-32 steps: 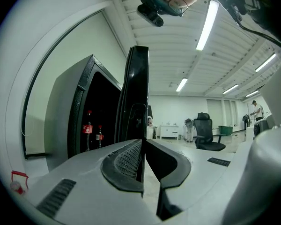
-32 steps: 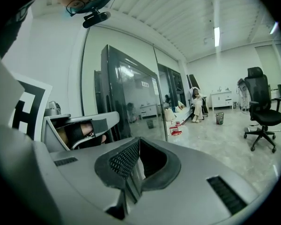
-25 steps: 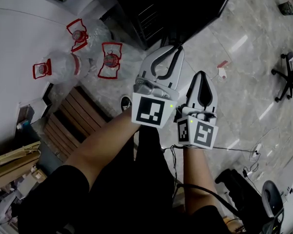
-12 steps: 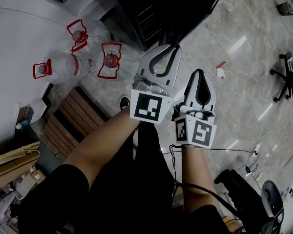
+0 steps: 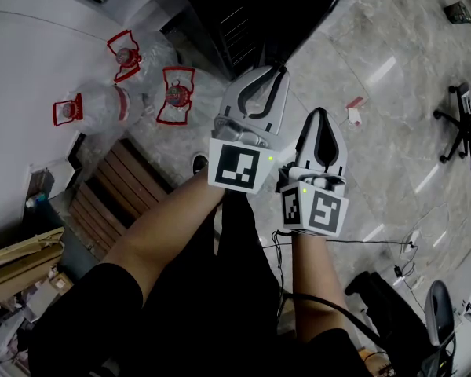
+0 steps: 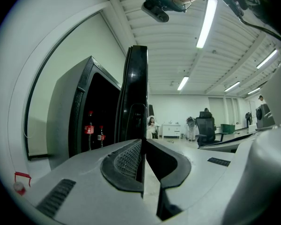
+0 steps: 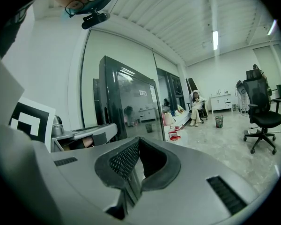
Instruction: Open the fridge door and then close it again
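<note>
From the head view I look down at my two grippers. My left gripper (image 5: 276, 73) is in the middle of the frame. My right gripper (image 5: 320, 118) is just beside it, a bit lower and to the right. The fridge (image 5: 282, 6) is the big dark thing at the top middle. My left gripper's tip reaches up to its dark edge, but I cannot tell from here if it touches. I think I hold the left one farther out because it is the one for the door. Big jugs (image 5: 177, 94) with red handles sit at the upper left.

In the left gripper view the fridge door (image 6: 137, 88) sticks out toward me, thin edge first, in the middle. So it is open. Left of it, inside, stand bottles (image 6: 89, 128) with red labels. The head view does not show those. My left fingers (image 6: 124, 161) are pressed together with nothing between them. I think that is good for pushing the door shut.

In the right gripper view my right fingers (image 7: 124, 162) are pressed together too, and empty. The fridge's shiny dark front fills the left half, and a chair (image 7: 262, 116) stands far right. I think this gripper just waits.
</note>
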Demonstrator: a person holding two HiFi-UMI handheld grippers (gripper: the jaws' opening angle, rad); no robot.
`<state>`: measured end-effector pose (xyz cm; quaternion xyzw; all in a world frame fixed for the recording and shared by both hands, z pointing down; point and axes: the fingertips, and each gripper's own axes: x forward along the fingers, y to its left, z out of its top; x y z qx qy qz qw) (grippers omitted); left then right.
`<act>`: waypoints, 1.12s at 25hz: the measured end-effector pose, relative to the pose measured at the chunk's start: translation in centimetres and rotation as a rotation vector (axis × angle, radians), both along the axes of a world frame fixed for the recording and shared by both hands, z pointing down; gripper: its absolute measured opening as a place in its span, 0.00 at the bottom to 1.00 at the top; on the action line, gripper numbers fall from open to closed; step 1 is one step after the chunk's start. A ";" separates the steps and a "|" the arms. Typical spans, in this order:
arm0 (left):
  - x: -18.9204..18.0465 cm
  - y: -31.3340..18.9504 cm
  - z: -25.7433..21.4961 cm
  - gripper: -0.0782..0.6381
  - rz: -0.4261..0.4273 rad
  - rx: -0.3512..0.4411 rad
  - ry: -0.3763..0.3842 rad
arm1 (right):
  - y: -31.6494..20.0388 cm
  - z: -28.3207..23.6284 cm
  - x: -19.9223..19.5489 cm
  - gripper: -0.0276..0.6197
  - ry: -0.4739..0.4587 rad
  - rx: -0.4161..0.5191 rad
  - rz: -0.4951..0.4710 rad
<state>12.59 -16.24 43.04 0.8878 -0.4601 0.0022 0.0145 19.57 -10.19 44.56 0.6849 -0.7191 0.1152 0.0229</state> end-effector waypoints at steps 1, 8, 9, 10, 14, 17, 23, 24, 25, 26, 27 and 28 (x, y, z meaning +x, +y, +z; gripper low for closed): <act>0.0 0.0 0.0 0.15 0.000 0.000 0.001 | 0.0 0.0 0.0 0.07 -0.001 -0.001 -0.002; -0.1 0.0 0.0 0.15 -0.004 -0.005 0.011 | -0.1 0.1 -0.2 0.07 -0.006 -0.004 -0.007; -0.3 -0.1 0.1 0.15 -0.005 -0.011 0.019 | -0.2 0.2 -0.2 0.07 -0.006 -0.004 -0.008; -0.5 -0.2 0.2 0.15 -0.007 -0.017 0.026 | -0.3 0.2 -0.3 0.07 -0.005 -0.004 -0.009; -1.8 -1.0 0.2 0.15 -0.019 -0.018 0.029 | -0.9 0.3 -0.6 0.07 -0.005 -0.008 -0.013; -2.8 -1.7 0.3 0.15 -0.034 -0.023 0.035 | -1.6 0.4 -1.1 0.07 -0.007 -0.010 -0.023; -5.0 -3.4 0.3 0.16 -0.052 -0.020 0.032 | -3.5 0.6 -2.8 0.07 -0.013 -0.016 -0.049; -5.5 -3.8 0.4 0.16 -0.057 -0.022 0.034 | -3.8 0.7 -3.1 0.07 -0.014 -0.018 -0.054; -5.9 -4.1 0.4 0.16 -0.062 -0.023 0.034 | -4.2 0.7 -3.4 0.07 -0.015 -0.019 -0.058; -6.3 -4.5 0.5 0.16 -0.067 -0.023 0.034 | -4.6 0.8 -3.6 0.07 -0.016 -0.019 -0.061; -6.6 -4.9 0.5 0.16 -0.071 -0.022 0.035 | -5.0 0.9 -3.8 0.07 -0.017 -0.019 -0.063; -7.0 -5.3 0.6 0.16 -0.075 -0.024 0.037 | -5.3 0.9 -4.0 0.07 -0.020 -0.018 -0.065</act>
